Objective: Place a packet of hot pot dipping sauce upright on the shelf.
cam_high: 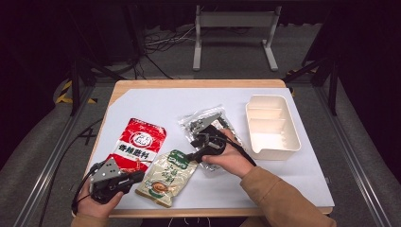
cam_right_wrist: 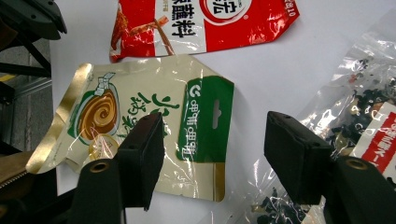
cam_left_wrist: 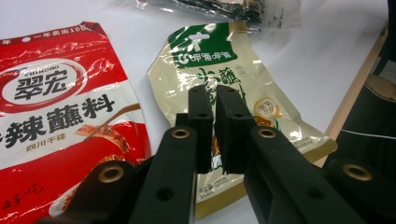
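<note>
The left gripper (cam_high: 137, 176) sits nearest, jaws together, empty, with the beige sauce packet (cam_high: 166, 178) just ahead of it. Beyond, the right gripper (cam_right_wrist: 212, 154) hovers over that packet's green top, jaws wide apart. The red packet (cam_high: 137, 143) lies farther off.

This looks like a lab or recording studio rather than a home. Beyond the right gripper (cam_high: 204, 142) a wooden table (cam_high: 198, 84) under a white sheet (cam_high: 170, 101) stands on grey carpet, ringed by black curtains, metal rails (cam_high: 47, 161), loose cables (cam_high: 158, 42) and a white stand (cam_high: 235, 35).
</note>
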The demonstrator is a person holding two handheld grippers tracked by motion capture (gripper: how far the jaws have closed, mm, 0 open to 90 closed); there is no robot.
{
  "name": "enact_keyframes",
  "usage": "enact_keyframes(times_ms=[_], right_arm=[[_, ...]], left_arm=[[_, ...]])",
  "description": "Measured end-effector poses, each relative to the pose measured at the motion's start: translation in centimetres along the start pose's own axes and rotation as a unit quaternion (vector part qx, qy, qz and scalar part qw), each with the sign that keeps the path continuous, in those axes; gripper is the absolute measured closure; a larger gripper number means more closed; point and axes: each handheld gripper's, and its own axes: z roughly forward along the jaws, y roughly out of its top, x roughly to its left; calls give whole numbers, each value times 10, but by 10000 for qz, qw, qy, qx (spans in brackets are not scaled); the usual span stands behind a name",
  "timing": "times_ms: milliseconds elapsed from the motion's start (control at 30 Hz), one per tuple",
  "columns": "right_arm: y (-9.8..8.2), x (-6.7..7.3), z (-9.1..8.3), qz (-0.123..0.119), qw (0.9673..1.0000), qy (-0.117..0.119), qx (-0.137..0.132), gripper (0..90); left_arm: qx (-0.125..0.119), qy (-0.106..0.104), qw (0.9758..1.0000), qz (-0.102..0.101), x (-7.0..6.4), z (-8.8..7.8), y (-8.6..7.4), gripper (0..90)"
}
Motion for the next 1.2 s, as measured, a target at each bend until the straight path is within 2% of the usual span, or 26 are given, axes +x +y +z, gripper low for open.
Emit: enact_keyframes(times_ms=[133, 300, 467, 633, 767, 800, 867, 1000, 1200], right_arm=[[-2, -1, 6, 8, 10000, 36, 34, 373], [-4, -3, 13, 33, 9999, 84, 99, 373], [-6, -3, 19, 19, 9997, 137, 216, 368], [-7, -4, 25, 31, 9994, 179, 291, 369], [-9, -4, 32, 51, 9991, 227, 363, 372], [-10, -6, 33, -13, 9990, 210, 404, 372], [-10, -5, 36, 74, 9988, 257, 401, 372], [-11, -6, 40, 79, 9986, 282, 439, 372], [-12, -6, 49, 151, 9973, 412, 595, 372]], left_arm=[[47, -22, 10000, -17, 0, 1, 0, 898], [127, -156, 9998, -72, 2, 5, -1, 900], [476, -346, 9982, -55, 3, 15, -3, 900], [632, -338, 9974, -43, 3, 21, -5, 900], [837, -414, 9956, -48, 3, 27, -6, 900], [837, -414, 9956, -48, 3, 27, -6, 900], [1000, -444, 9940, 0, 4, 31, -7, 900], [1035, -445, 9936, 18, 5, 32, -8, 900], [960, -433, 9944, 31, 4, 30, -7, 900]])
